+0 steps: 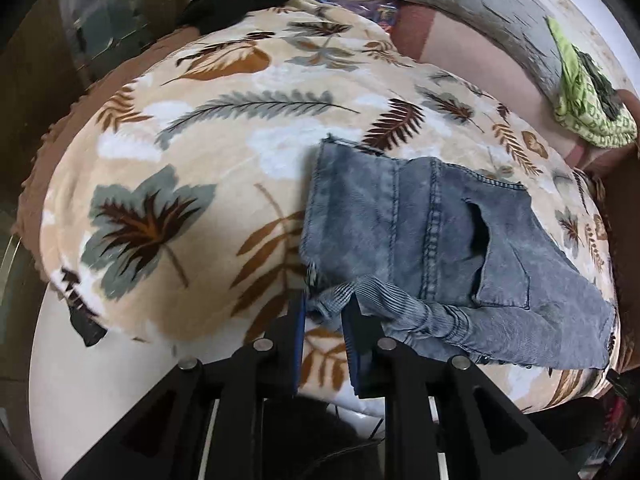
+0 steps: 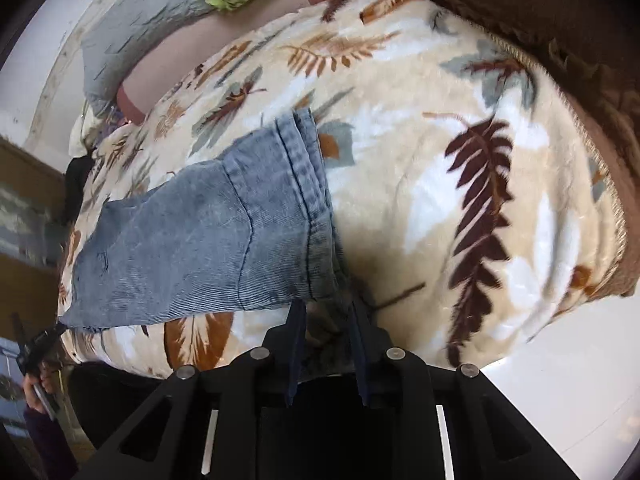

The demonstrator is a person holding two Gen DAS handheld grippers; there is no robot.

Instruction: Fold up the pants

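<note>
The left gripper point(image 1: 326, 308) is seen with jaws apart astride a bunched corner of the pants point(image 1: 448, 236). The right gripper point(image 2: 326, 312) is likewise parted at the hem, the denim spread ahead over a leaf-print blanket point(image 1: 180, 168).

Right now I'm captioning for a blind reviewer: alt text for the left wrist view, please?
Folded blue denim pants lie on a beige leaf-print blanket, and the left tool has its fingers either side of their ribbed near edge. Behind lie a grey pillow and a green patterned cloth.
</note>
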